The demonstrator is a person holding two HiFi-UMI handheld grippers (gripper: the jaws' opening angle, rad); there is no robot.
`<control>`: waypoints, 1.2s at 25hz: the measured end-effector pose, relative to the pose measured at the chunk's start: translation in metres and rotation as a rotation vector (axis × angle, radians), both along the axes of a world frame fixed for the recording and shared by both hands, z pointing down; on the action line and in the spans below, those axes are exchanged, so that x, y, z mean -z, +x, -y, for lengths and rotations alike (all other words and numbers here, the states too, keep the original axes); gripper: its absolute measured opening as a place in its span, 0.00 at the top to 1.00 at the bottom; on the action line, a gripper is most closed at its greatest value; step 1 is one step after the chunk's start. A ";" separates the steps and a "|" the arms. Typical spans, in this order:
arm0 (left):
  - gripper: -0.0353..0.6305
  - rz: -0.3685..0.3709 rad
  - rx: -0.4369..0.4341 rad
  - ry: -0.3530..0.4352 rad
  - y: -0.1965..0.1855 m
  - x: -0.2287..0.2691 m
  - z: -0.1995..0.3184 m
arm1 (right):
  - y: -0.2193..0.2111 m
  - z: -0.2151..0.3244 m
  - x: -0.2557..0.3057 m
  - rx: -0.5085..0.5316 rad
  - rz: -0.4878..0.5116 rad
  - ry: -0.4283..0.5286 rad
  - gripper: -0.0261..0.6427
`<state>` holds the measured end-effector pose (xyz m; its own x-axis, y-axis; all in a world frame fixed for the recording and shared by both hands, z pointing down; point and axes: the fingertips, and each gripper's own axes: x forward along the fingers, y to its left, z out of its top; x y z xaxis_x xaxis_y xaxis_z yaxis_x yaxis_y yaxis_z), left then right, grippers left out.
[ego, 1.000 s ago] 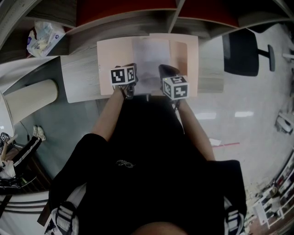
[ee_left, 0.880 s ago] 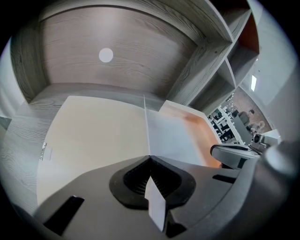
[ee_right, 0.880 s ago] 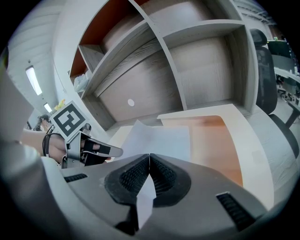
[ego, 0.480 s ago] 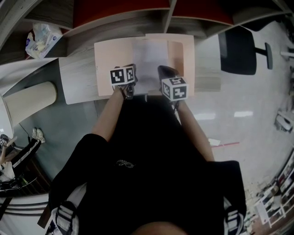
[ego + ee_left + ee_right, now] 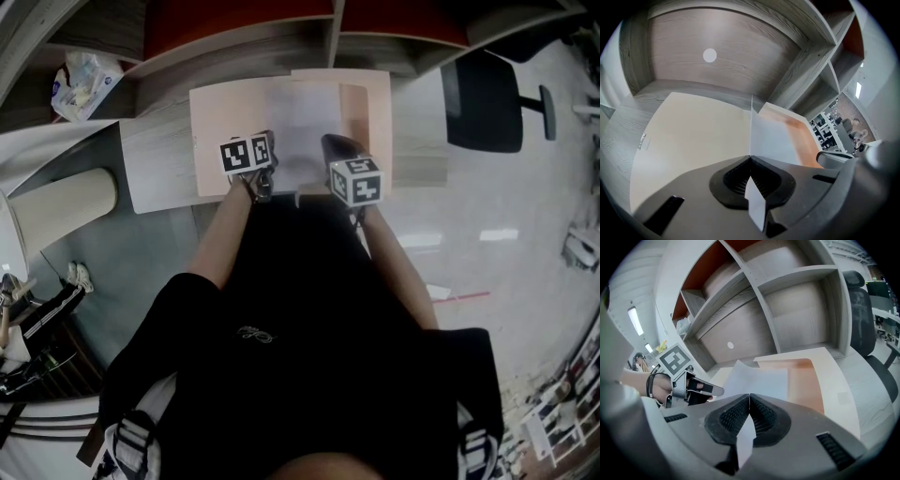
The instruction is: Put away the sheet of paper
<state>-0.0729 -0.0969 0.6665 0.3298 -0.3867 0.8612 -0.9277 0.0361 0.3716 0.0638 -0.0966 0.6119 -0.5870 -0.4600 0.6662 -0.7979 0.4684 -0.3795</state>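
A white sheet of paper (image 5: 305, 131) hangs over an open peach folder (image 5: 216, 122) on the wooden desk. My left gripper (image 5: 264, 184) is shut on the sheet's near left edge, and a strip of paper (image 5: 755, 204) shows pinched between its jaws. My right gripper (image 5: 330, 155) is shut on the sheet's near right edge, paper (image 5: 743, 441) again caught between the jaws. In the right gripper view the sheet (image 5: 754, 380) lifts off the folder (image 5: 811, 380), and the left gripper (image 5: 701, 389) shows at the left. The folder (image 5: 684, 140) fills the left gripper view.
Grey wooden shelf compartments (image 5: 244, 47) rise behind the desk. A plastic bag (image 5: 84, 80) lies at the far left. A black office chair (image 5: 483, 98) stands to the right on the pale floor. A cream cylinder (image 5: 61, 206) sits at the left.
Both grippers keep their hold on the sheet with little movement. The head view has drifted slightly, so the folder sits a little further left in it.
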 end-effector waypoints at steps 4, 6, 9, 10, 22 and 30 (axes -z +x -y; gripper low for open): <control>0.88 -0.003 0.012 -0.003 0.000 -0.001 0.002 | 0.005 0.001 0.000 -0.013 0.002 0.001 0.93; 0.88 -0.008 0.021 -0.005 0.000 -0.001 0.004 | 0.007 0.001 0.000 -0.020 0.004 -0.001 0.93; 0.88 -0.020 0.030 -0.010 0.003 -0.001 0.006 | 0.009 0.000 0.000 -0.029 0.004 -0.003 0.93; 0.88 -0.024 0.030 -0.011 0.004 -0.001 0.007 | 0.010 0.000 0.000 -0.032 0.004 -0.003 0.93; 0.88 -0.047 0.010 -0.021 0.017 -0.002 0.013 | 0.017 0.003 0.003 -0.057 0.001 -0.001 0.93; 0.88 -0.060 0.010 -0.024 0.020 -0.004 0.015 | 0.019 0.004 0.003 -0.065 -0.002 -0.001 0.93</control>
